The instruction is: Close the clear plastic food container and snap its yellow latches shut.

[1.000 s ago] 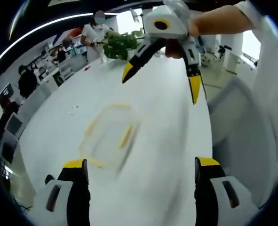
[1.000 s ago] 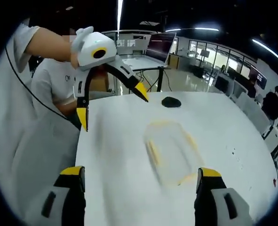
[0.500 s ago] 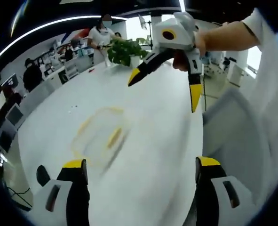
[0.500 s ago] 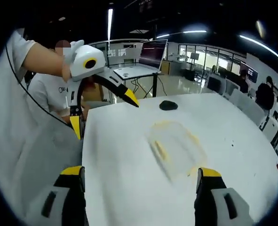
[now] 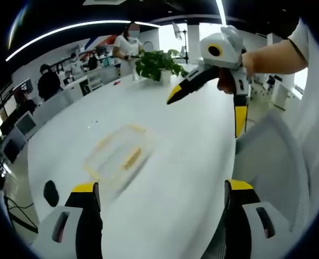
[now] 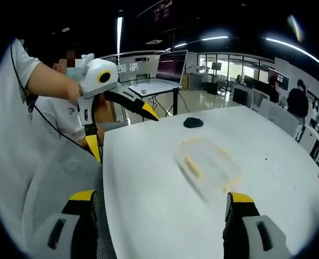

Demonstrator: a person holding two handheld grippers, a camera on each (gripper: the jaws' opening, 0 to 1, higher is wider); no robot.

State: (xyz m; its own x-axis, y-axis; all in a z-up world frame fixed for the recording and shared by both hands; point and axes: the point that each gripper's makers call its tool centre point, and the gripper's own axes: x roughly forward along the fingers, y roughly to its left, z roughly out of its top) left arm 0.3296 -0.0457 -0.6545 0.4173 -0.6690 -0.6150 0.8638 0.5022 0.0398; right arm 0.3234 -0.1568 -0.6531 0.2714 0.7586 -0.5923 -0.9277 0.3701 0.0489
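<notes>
- Both tongs have drawn back from the clear plastic food container with yellow latches, which now sits smaller and further off in each view than a second ago, with more of the white round worktop showing near its edge.
- Seen from the left gripper view, the left tongs stand wide apart and released, gripping nothing, with bare worktop between the yellow tips.
- Seen from the right gripper view, the right tongs are likewise spread and empty; the same container lies ahead and slightly to the right of them.
- Each pair of tongs also appears in the other's view, held up in a hand above the worktop's edge and splayed open.
- That container rests flat on the worktop, well apart from both tongs; a yellow latch shows along one long side, but blur hides whether the lid is seated or the latches are snapped.
- A small black object lies beyond the container, and a green potted plant stands at the far side.
- Judging by this, the work is at the approach stage or between steps: nothing is being touched.
- Next move probably calls for bringing both tongs down to the container, steadying it with one pair, and pressing a latch with the other.
</notes>
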